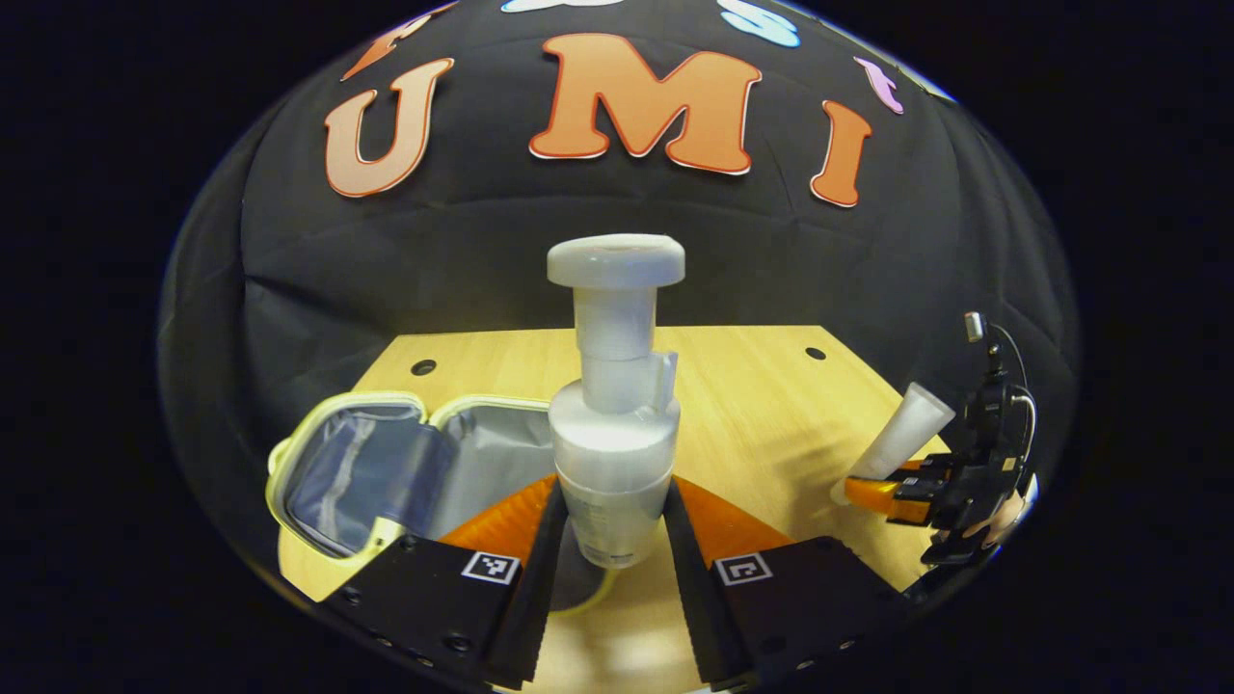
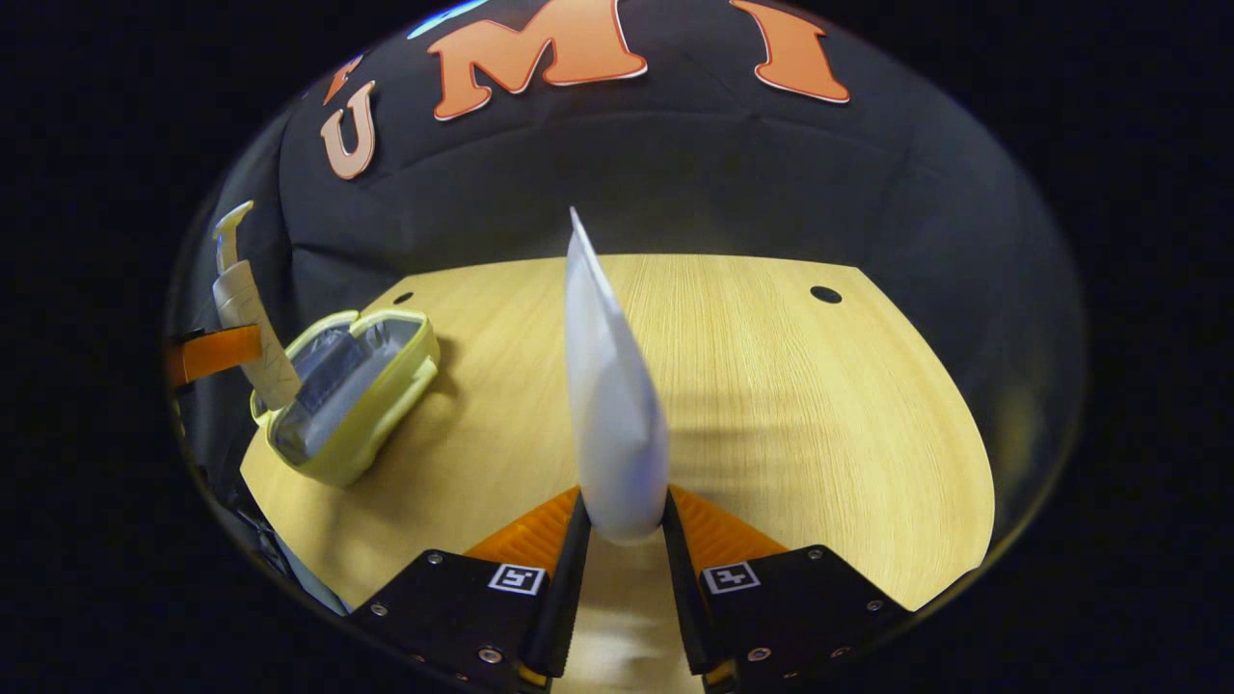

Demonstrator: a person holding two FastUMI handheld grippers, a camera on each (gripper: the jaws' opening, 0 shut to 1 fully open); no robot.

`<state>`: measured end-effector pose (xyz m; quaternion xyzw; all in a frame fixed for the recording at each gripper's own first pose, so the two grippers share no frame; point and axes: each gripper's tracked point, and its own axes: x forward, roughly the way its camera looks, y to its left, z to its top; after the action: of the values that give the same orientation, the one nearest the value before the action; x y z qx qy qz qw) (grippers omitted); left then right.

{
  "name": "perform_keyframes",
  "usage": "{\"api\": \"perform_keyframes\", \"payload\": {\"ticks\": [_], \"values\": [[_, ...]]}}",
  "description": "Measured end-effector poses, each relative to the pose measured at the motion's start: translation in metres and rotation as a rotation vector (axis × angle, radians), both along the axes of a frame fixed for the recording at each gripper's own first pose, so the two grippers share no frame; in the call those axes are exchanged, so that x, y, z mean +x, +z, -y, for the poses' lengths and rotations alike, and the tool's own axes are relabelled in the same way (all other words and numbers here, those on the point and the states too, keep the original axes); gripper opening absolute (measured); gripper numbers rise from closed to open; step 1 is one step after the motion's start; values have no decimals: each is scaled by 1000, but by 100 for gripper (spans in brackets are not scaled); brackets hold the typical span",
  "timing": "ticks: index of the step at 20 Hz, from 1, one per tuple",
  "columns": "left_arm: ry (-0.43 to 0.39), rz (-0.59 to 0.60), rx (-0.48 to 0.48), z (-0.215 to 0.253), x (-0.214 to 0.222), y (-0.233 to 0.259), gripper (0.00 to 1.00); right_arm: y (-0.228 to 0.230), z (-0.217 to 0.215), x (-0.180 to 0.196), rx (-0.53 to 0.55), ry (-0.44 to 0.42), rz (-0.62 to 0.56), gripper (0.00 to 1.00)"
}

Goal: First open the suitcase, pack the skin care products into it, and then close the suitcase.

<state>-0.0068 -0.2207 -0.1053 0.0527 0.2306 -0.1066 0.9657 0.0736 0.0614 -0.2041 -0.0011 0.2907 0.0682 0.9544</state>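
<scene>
Above the counter: left claw clamped on upright pump bottle, right claw clamped on white tube; open suitcase lay at far left.

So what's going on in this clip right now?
A person is packing skin care items into a small suitcase that lies open on the wooden table, its grey lining showing. The left gripper is closed on a white pump bottle, held upright close to the open case. The right gripper is clamped on a white squeeze tube, held up above the table farther from the case. Neither item is inside the suitcase yet.
</scene>
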Motion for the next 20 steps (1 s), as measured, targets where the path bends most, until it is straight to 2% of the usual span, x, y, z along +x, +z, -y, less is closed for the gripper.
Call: {"api": "perform_keyframes", "payload": {"ticks": [6, 11, 14, 15, 20], "values": [[-99, -258, 97, -81, 35, -34, 59, 42, -54, -2, 116, -34, 39, 45], [-82, -479, 77, -116, 62, -107, 60, 52, -71, -9, 162, -49, 26, 45], [-73, -578, 130, -131, 72, -145, 59, 50, -73, -15, 160, -69, 4, 45], [-80, -560, 125, -130, 78, -145, 59, 47, -71, -17, 154, -76, -9, 45], [-116, -620, 126, -121, 74, -161, 60, 54, -84, -20, 161, -61, -12, 45]]}}
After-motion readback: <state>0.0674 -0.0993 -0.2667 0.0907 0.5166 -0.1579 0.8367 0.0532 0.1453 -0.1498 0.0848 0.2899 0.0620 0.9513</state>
